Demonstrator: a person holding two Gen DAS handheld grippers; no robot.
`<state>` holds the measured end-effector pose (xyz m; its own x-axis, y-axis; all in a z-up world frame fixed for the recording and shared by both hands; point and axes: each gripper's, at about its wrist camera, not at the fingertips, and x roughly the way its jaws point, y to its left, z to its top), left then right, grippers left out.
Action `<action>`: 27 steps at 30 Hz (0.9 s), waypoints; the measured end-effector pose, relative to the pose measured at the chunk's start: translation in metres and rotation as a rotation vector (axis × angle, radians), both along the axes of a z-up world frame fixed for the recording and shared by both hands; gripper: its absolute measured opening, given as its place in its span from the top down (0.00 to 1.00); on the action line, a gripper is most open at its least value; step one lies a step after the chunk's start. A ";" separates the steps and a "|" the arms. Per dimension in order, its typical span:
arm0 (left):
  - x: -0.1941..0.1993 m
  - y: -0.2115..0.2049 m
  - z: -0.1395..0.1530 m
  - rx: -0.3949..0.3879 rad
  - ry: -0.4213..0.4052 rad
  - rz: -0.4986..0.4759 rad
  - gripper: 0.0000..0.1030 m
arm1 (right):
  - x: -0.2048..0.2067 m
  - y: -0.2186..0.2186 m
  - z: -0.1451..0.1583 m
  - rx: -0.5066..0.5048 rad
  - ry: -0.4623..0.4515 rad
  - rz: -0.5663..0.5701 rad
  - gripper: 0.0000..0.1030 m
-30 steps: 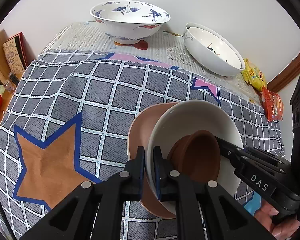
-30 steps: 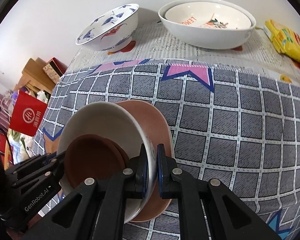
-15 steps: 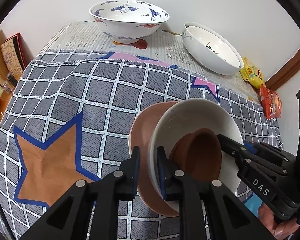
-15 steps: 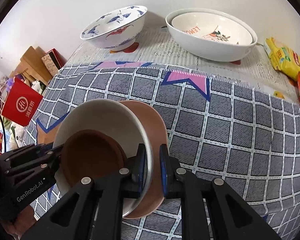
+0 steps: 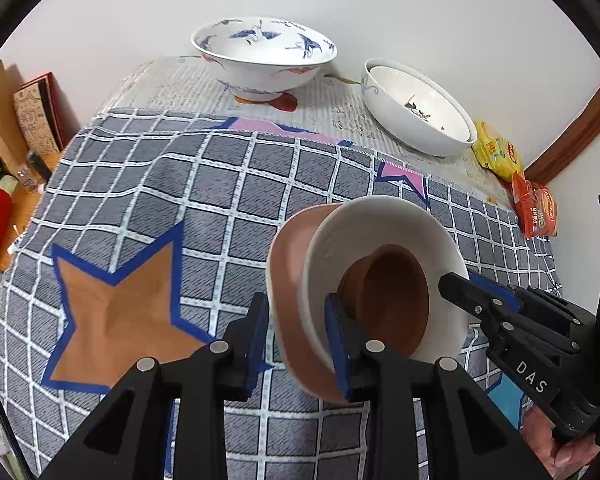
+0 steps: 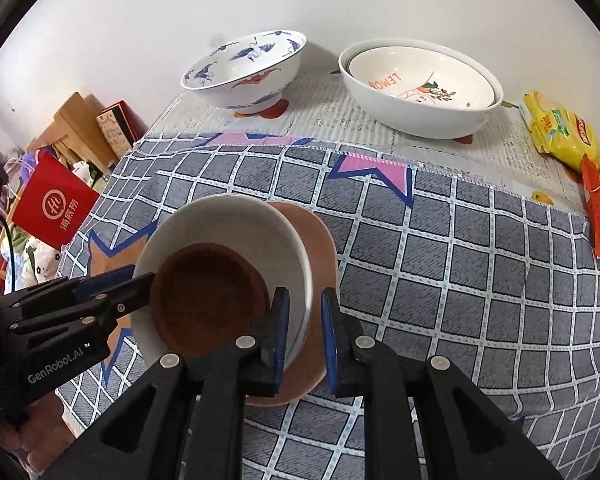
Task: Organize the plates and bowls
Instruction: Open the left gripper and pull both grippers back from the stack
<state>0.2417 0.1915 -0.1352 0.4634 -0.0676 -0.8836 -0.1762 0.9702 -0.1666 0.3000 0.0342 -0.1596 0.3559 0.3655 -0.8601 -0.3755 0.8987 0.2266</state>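
A stack sits on the checked cloth: a pink plate [image 5: 288, 280] [image 6: 320, 248] at the bottom, a white bowl [image 5: 380, 224] [image 6: 228, 220] on it, and a small brown bowl [image 5: 396, 292] [image 6: 204, 300] inside. My left gripper [image 5: 296, 328] is open, its jaws standing either side of the stack's near rim. My right gripper [image 6: 304, 320] is open too, its jaws astride the opposite rim with gaps showing. Each gripper shows in the other's view, the right gripper [image 5: 500, 316] and the left gripper [image 6: 80, 304].
At the back on newspaper stand a blue-and-white crane bowl [image 5: 264, 56] [image 6: 248, 68] and two nested white bowls [image 5: 416, 108] [image 6: 420, 84]. Yellow and red snack packets [image 6: 560, 132] lie at the right edge. Boxes and a red bag [image 6: 56, 204] stand beyond the left edge.
Both grippers were shut on the stack's rims; both have opened their jaws. The stack has come down onto the cloth and sits flatter.
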 end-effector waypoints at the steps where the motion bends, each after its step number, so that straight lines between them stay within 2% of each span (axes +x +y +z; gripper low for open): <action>1: -0.003 0.000 0.002 0.006 -0.006 0.002 0.73 | -0.002 0.000 0.001 0.001 -0.001 0.001 0.84; 3: -0.011 -0.001 0.008 0.015 -0.027 -0.006 0.73 | -0.008 -0.003 0.005 0.002 -0.005 -0.004 0.83; 5: -0.019 -0.006 0.013 0.024 -0.048 -0.032 0.65 | -0.013 -0.006 0.007 0.002 -0.008 -0.010 0.79; 11: -0.047 -0.024 0.035 0.036 -0.132 -0.100 0.54 | -0.042 -0.033 0.031 0.036 -0.049 -0.107 0.74; 13: -0.058 -0.032 0.043 0.050 -0.154 -0.124 0.52 | -0.055 -0.044 0.043 0.040 -0.082 -0.138 0.63; 19: -0.095 -0.051 0.070 0.075 -0.226 -0.154 0.41 | -0.108 -0.078 0.085 0.012 -0.219 -0.260 0.47; 25: -0.137 -0.072 0.088 0.105 -0.282 -0.171 0.33 | -0.154 -0.115 0.104 0.024 -0.216 -0.359 0.45; 27: -0.150 -0.079 0.093 0.097 -0.298 -0.182 0.26 | -0.171 -0.123 0.108 0.006 -0.219 -0.374 0.45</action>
